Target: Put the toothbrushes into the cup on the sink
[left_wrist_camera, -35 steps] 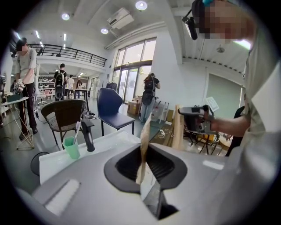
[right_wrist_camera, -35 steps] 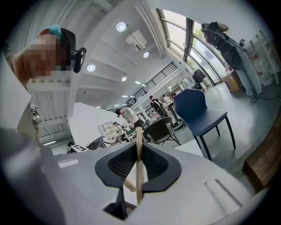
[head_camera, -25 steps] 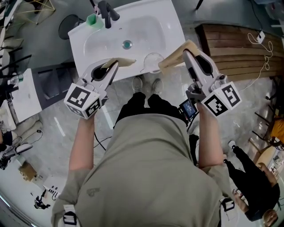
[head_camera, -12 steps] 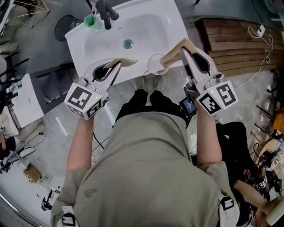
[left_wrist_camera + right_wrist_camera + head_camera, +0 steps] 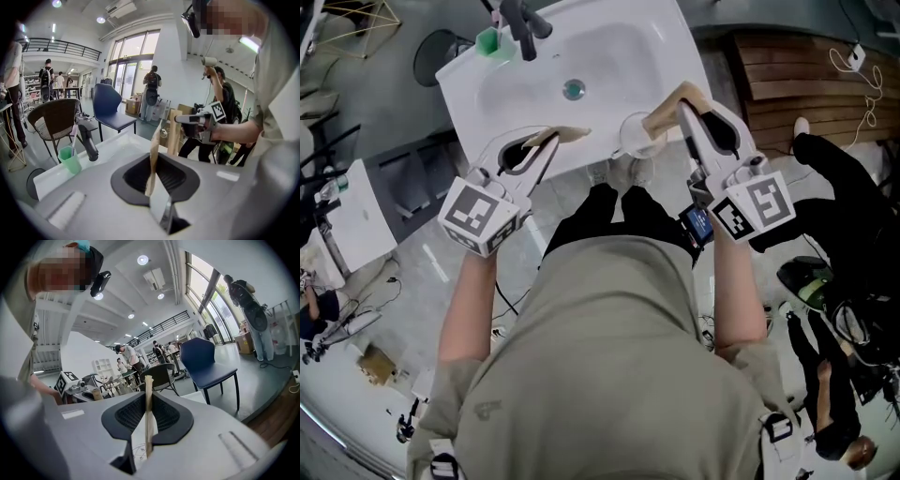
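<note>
Lowered both hands a little over the last second, the right more than the left. Brought the right gripper point(image 5: 686, 111) closer to the sink point(image 5: 675, 56) at the upper middle of the head view, and swung the tan right toothbrush point(image 5: 664, 112) in toward the clear cup point(image 5: 633, 139) on the sink's front rim. Ended with the lower end of it at or just over the cup's mouth; could not tell whether already inside. Kept the fingers pinched on the thin handle, seen edge-on in the right gripper view, with no change in grip.

Held the left gripper point(image 5: 542, 145) to the left of the cup, fingers likewise clamped on the tan left toothbrush point(image 5: 567, 133), laid along the front rim, near the cup but not touching it. Shifted that one only slightly.

Judged the job to be at the first insertion: right toothbrush almost at the cup and not let go, left toothbrush waiting. Probably called for a steeper tilt and a further drop before spreading the fingers. Left the green cup point(image 5: 492, 41) beside the faucet point(image 5: 520, 21), at the upper left, untouched.
</note>
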`<state>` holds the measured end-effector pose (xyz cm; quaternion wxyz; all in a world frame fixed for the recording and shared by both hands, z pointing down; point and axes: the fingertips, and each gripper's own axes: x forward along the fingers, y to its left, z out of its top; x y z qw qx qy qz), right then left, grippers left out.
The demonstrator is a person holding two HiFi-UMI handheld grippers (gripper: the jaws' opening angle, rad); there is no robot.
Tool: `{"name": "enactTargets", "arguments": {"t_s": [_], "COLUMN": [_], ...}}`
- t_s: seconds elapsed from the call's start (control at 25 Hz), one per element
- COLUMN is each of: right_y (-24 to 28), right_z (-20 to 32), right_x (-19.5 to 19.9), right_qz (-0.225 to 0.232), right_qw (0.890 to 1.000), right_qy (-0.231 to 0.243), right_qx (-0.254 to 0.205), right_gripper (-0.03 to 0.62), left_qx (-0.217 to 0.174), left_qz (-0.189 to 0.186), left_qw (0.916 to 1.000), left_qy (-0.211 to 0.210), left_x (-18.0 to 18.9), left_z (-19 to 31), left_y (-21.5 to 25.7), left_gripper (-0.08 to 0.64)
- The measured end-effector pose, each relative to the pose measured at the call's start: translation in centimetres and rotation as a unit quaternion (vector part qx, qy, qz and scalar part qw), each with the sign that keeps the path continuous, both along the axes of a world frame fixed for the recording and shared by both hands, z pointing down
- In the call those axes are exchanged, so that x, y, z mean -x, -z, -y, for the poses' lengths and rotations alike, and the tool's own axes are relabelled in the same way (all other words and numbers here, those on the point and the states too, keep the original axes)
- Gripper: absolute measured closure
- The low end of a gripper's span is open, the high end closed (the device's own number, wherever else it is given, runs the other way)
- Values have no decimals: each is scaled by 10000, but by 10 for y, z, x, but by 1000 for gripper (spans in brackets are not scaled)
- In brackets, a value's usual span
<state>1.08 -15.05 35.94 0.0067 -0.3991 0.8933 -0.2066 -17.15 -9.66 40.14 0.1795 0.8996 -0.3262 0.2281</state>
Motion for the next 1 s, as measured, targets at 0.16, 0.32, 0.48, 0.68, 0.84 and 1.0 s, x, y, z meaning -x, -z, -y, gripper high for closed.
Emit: {"name": "enactTargets", "arguments": {"t_s": [0.16,0.32,0.48,0.68,0.84,1.0], "right_y": [-6,-14,-21,-28,-32,-37], "right_z": [-1,-1,-4,-6,-8,-12], "right_x": [2,4,8,13,14,14], "right_qz": [-101,-117,-205,-440,-497,-505], "right_qw": [9999,9999,9998,9988,9985,9985], "right_qy": [15,15,58,114,93,67], "right_qx": [-35,5,-33,-154,-197,-215], "right_gripper": [537,537,537,537,537,537], "left_qx": [23,38,61,90,125,149], "left_qz": [44,86,95,141,149,162], "left_qw": [10000,9999,9999,9999,9998,9998], "left_qy": [-28,-43,-27,-23,-4,30], "left_x": [1,3,5,7,10,13], "left_z": [-3,-4,-6,-11,-15,-18], "left_y": [-1,-3,-2,-2,-3,-4], "left_gripper": [526,526,526,526,526,526]}}
